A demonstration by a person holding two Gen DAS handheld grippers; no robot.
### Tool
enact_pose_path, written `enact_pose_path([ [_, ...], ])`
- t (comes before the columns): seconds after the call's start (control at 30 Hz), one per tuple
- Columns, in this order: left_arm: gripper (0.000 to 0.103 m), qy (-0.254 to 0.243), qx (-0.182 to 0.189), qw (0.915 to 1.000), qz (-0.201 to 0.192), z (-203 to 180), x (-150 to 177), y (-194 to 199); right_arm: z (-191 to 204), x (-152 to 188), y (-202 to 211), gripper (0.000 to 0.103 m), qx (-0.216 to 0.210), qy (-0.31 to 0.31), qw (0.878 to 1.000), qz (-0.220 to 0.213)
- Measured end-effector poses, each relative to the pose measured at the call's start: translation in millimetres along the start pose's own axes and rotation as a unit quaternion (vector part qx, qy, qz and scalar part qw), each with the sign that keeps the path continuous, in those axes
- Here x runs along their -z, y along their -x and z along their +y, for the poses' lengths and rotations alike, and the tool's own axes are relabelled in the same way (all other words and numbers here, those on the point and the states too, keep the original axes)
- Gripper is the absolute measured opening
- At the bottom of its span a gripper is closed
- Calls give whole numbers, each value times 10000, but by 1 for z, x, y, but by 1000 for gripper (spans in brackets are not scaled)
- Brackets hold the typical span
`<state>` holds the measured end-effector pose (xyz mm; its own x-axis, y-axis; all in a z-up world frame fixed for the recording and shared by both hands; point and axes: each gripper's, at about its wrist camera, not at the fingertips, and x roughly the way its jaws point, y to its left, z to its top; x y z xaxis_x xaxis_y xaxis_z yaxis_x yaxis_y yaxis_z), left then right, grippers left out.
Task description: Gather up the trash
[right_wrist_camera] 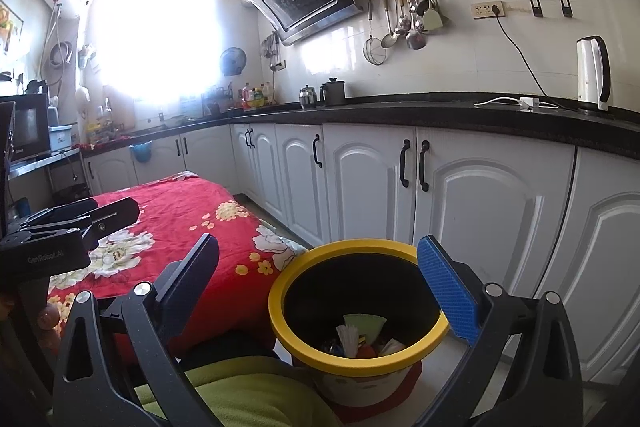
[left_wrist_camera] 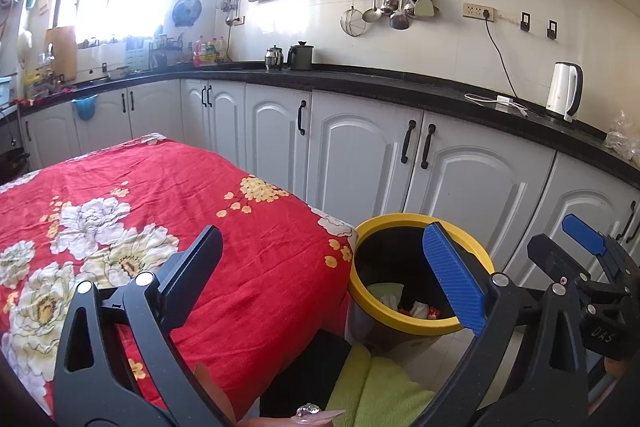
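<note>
Above the yellow-rimmed bin [right_wrist_camera: 357,311], right hand-held gripper [right_wrist_camera: 320,291] spread wide, empty, left hand-held gripper [left_wrist_camera: 324,275] likewise.

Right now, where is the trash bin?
The yellow-rimmed bin stands on the floor just right of the red floral table, in front of the white cabinets, low in both views.

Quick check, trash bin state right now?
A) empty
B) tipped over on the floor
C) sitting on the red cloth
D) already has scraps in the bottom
D: the yellow-rimmed bin stands upright on the floor beside the red floral tablecloth, and the right wrist view shows paper and wrapper scraps lying in its bottom.
</note>
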<state>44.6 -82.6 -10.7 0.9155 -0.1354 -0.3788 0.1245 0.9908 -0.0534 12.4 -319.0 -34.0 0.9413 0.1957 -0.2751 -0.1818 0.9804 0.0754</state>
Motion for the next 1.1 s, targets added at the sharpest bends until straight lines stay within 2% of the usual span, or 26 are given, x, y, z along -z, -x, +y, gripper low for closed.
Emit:
enact_pose_path([
  [1.1, 92, -2, -19, 10000, 25, 1, 2, -1, 0, 1, -2, 97, -12, -12, 10000, 30],
])
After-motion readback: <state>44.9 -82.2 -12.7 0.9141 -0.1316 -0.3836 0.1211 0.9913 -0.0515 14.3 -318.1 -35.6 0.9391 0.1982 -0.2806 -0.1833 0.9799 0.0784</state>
